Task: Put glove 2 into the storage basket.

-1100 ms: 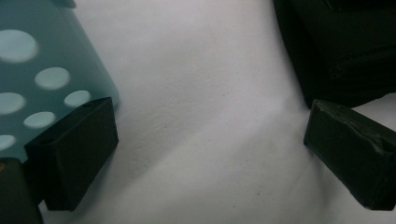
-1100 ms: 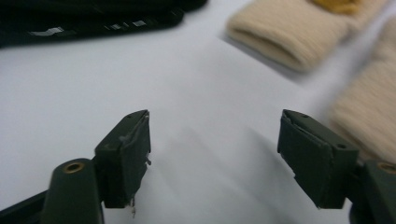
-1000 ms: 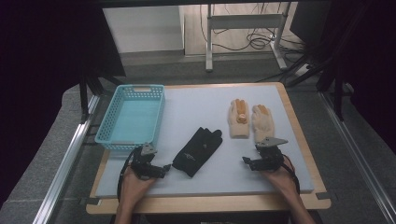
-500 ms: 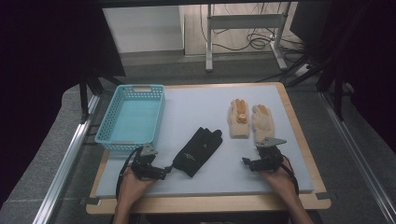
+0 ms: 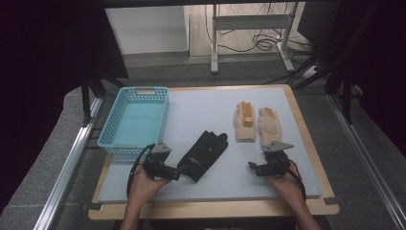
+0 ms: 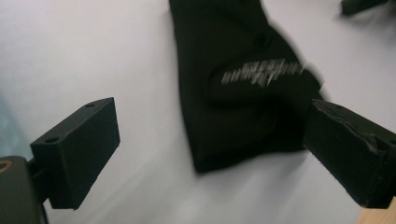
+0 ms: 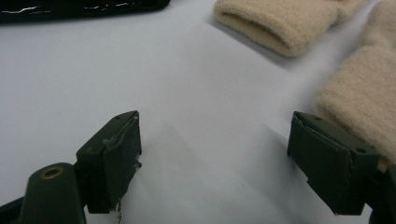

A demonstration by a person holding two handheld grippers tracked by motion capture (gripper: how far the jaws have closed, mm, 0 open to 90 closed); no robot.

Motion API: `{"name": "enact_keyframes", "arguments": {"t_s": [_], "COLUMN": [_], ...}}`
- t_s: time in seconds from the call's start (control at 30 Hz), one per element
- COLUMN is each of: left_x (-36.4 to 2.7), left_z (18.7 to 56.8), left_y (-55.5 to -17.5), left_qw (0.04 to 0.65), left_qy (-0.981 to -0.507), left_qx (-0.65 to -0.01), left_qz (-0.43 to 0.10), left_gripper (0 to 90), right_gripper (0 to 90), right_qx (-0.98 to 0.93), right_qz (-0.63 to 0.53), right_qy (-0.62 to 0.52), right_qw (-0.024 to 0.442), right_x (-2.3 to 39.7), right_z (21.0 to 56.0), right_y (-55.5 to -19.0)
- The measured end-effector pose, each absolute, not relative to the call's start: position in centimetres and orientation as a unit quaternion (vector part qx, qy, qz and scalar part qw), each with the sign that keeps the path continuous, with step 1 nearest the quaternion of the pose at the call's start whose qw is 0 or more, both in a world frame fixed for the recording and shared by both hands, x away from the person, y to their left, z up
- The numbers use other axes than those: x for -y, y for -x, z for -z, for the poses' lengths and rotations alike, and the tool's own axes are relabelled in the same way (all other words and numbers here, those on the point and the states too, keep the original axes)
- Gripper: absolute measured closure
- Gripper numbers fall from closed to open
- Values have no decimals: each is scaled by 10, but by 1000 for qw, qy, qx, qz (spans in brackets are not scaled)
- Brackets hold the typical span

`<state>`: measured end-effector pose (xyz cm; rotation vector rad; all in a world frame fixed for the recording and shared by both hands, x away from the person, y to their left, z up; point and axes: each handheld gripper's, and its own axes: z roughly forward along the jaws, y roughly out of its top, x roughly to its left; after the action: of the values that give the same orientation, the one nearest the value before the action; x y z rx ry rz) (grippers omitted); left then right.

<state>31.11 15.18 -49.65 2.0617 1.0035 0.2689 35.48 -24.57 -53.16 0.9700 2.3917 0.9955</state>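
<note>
A black glove point(image 5: 203, 155) with white lettering lies flat mid-table, cuff toward me; in the left gripper view the black glove point(image 6: 238, 88) lies just beyond the wide-apart jaws. My left gripper point(image 5: 179, 173) stands open at the glove's cuff, a little above the mat, not touching it. Two beige gloves point(image 5: 256, 123) lie side by side at the right; one has orange fingertips. My right gripper point(image 5: 252, 167) is open just below them, pointing left, with bare mat between its jaws. In the right gripper view a beige glove cuff point(image 7: 280, 23) lies ahead and another point(image 7: 364, 98) is beside the right jaw.
A light blue plastic basket point(image 5: 135, 120) stands at the table's left, holding nothing. The white mat point(image 5: 206, 108) covers a wooden tabletop. Metal rails run along both sides, and a desk frame with cables stands beyond the far edge.
My left gripper has risen slightly and moved toward the black glove's cuff. The right gripper and all gloves stayed where they were.
</note>
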Motion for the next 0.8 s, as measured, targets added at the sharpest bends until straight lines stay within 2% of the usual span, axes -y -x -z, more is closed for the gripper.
{"name": "enact_keyframes", "arguments": {"t_s": [0.17, 0.5, 0.73, 0.8], "left_x": [-116, -73, -67, -70], "left_z": [490, 504, 525, 529], "left_y": [-342, -369, -369, -369], "left_qw": [379, 337, 286, 296], "left_qy": [-834, -849, -859, -853], "left_qx": [-391, -395, -408, -417], "left_qz": [-93, -98, -119, -104], "left_gripper": [17, 0, 0, 0], "right_gripper": [173, 173, 173, 173], "right_qx": [-850, -850, -850, -850], "right_qz": [-353, -353, -353, -353], "right_qy": [-343, -343, -343, -343], "right_qw": [187, 188, 188, 189], "right_x": [246, 246, 246, 246], "right_z": [532, 532, 532, 532], "right_y": [-355, -355, -355, -355]}}
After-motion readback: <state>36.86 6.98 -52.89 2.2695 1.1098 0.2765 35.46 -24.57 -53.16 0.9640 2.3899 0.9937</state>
